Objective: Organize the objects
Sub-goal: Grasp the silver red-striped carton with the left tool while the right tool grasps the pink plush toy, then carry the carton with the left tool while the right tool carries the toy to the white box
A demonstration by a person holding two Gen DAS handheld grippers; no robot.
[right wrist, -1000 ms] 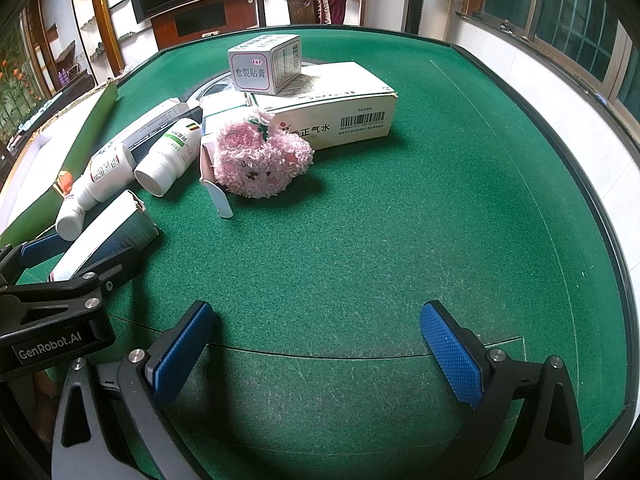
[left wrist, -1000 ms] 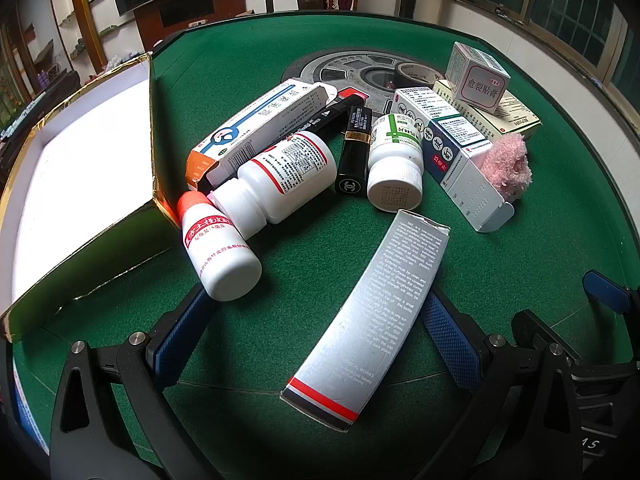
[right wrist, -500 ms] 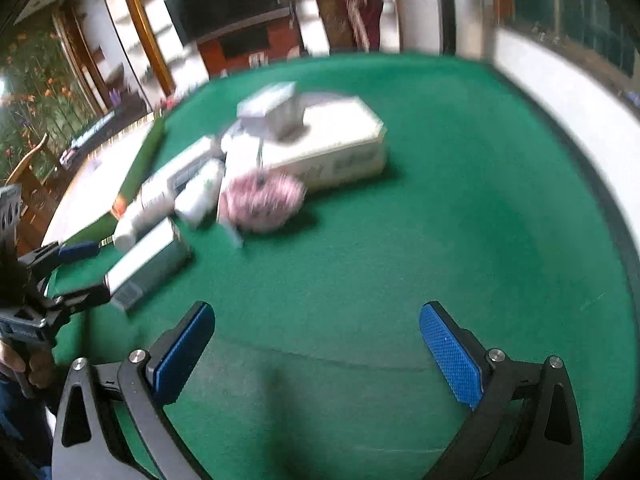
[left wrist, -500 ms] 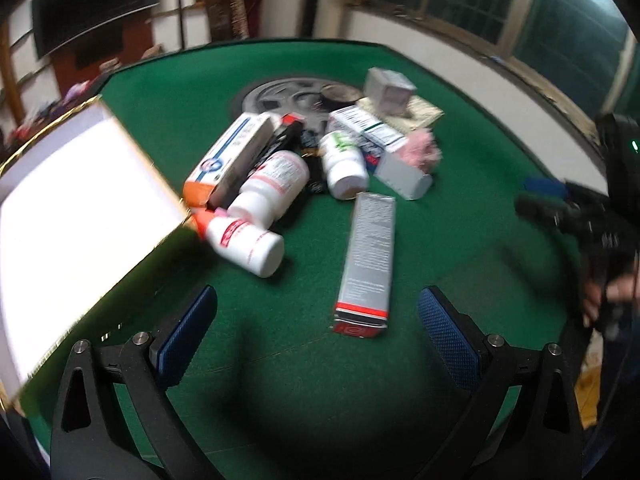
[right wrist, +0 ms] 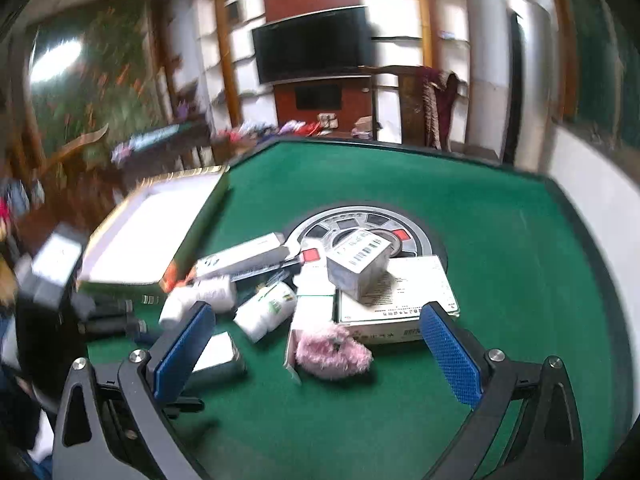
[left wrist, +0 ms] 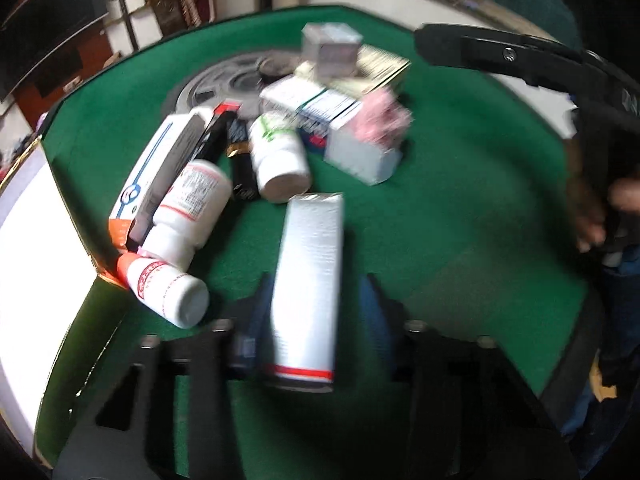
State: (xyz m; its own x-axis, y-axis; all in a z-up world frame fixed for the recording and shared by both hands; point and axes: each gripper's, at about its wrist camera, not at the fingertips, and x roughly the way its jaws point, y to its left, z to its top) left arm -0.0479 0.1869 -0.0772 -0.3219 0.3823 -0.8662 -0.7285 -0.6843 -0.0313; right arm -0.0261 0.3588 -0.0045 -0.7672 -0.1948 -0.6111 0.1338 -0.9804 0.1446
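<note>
- Silver carton point(left wrist: 308, 288): long, flat-sided box with a red band at its near end, lying on the green table point(left wrist: 460, 208) just in front of the pile of bottles and boxes.
- Left gripper point(left wrist: 316, 312): jaws are closing, with the carton's near end between them. Through the motion blur it cannot be told whether the pads press on its sides yet.
- Right gripper point(right wrist: 316, 344): nothing is held; the jaws stand wide and are closing, raised above the table beyond the carton, with the pink plush toy point(right wrist: 334, 350) seen below them.
- Handling, as judged: light, thin-walled card, probably crushable under a hard squeeze (its glossy faces may slip). Best taken across the long side walls near one end, with modest pressure.
- Open box point(left wrist: 36, 264): white-lined, well to the left of the carton; a likely destination.
- White bottle point(left wrist: 168, 292): red-capped, just left of the carton, to be kept clear of.
</note>
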